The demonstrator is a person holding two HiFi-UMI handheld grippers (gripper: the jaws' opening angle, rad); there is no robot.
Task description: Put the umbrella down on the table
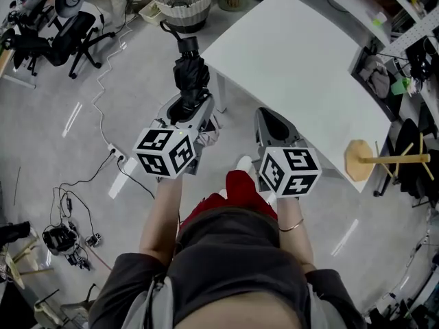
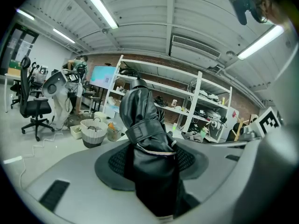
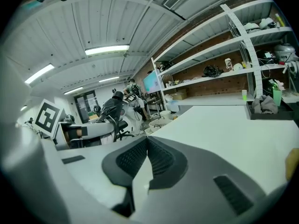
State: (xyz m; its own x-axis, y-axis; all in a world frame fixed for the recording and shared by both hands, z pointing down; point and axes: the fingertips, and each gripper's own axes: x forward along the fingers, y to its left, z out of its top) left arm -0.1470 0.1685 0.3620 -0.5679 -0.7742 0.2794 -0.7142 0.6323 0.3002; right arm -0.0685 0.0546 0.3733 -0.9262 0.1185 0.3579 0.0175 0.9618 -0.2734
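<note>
A folded black umbrella (image 1: 190, 74) with a strap round it juts forward from my left gripper (image 1: 186, 108), which is shut on its lower part. In the left gripper view the umbrella (image 2: 149, 148) stands between both pads and fills the middle. The umbrella hangs over the floor, just left of the near corner of the white table (image 1: 295, 67). My right gripper (image 1: 274, 125) is shut with nothing in it, at the table's near edge. In the right gripper view its pads meet at the tips (image 3: 147, 146), the tabletop (image 3: 219, 125) stretches ahead, and the umbrella (image 3: 110, 108) shows at the left.
A white woven basket (image 1: 183, 4) stands on the floor beyond the table's far left corner. A black office chair (image 1: 75, 36) is at the far left. Cables and a power strip (image 1: 113, 155) lie on the floor to the left. A wooden stand (image 1: 384, 160) is at the table's right.
</note>
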